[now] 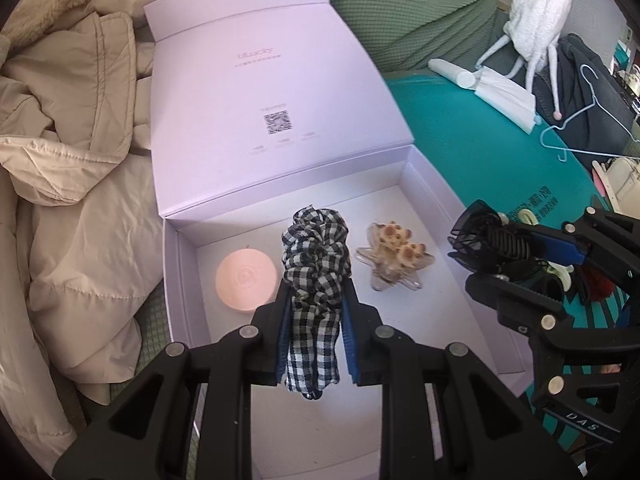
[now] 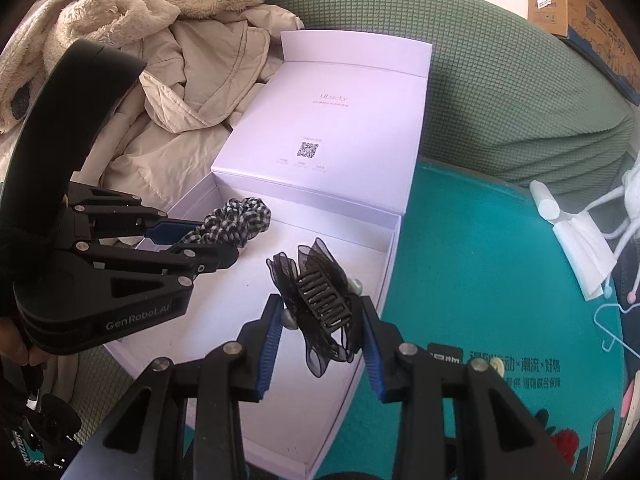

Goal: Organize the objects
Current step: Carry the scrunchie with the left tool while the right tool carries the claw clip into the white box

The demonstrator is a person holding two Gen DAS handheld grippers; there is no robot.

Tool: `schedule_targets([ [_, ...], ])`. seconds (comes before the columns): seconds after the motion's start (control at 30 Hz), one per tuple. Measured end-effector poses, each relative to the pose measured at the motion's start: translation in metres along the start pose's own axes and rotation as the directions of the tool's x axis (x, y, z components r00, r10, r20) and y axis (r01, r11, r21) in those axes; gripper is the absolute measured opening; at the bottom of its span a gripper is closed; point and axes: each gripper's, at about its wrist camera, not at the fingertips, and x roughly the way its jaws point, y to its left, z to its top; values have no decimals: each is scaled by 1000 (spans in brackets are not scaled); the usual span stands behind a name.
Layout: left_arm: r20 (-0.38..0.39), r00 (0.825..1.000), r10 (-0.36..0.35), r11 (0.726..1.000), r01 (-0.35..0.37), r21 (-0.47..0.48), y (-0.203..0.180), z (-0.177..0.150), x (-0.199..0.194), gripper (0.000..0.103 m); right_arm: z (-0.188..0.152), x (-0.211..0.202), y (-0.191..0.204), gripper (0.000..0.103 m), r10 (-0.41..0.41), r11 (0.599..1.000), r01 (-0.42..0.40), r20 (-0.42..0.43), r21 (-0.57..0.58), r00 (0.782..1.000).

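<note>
Gingham black-and-white fabric scrunchie [image 1: 316, 280] is clenched by the left gripper [image 1: 316, 344] at centre frame, above the open lilac cardboard box [image 1: 472, 288]; the right gripper [image 2: 320, 336] clasps a black organza claw clip [image 2: 320, 300]. Release into the box is judged next.

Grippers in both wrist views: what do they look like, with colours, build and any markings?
Both are black plastic two-finger tools with triangular cut-outs, silver round pivot pins and ribbed blue pads inside the fingers. The left gripper carries white "GenRobot.AI" lettering on its body and a curved black handle. The right gripper looks built the same; in the left wrist view its body shows partial white lettering, "DAS".
</note>
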Motion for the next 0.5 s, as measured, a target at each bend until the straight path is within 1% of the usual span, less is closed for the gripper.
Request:
schedule_targets([
  [0.13, -8, 999, 37, 999, -37, -21, 15, 5, 13, 21, 8, 12, 0, 37, 14, 1000, -14, 6, -7, 1000],
  [0.27, -3, 994, 108, 993, -108, -35, 25, 8, 24, 21, 17, 25, 1, 37, 23, 1000, -23, 7, -12, 1000],
  [0.3, -4, 993, 116, 992, -116, -39, 27, 9, 26, 21, 18, 28, 1, 37, 26, 1000, -26, 6, -15, 1000],
  [0.4, -25, 993, 113, 992, -114, -57, 34, 11, 36, 21, 21, 38, 1, 37, 28, 1000, -28, -9, -13, 1000],
  [0.5, -33, 992, 118, 991, -119, -53, 38, 14, 43, 21, 22, 45, 0, 37, 29, 999, -29, -20, -16, 999],
])
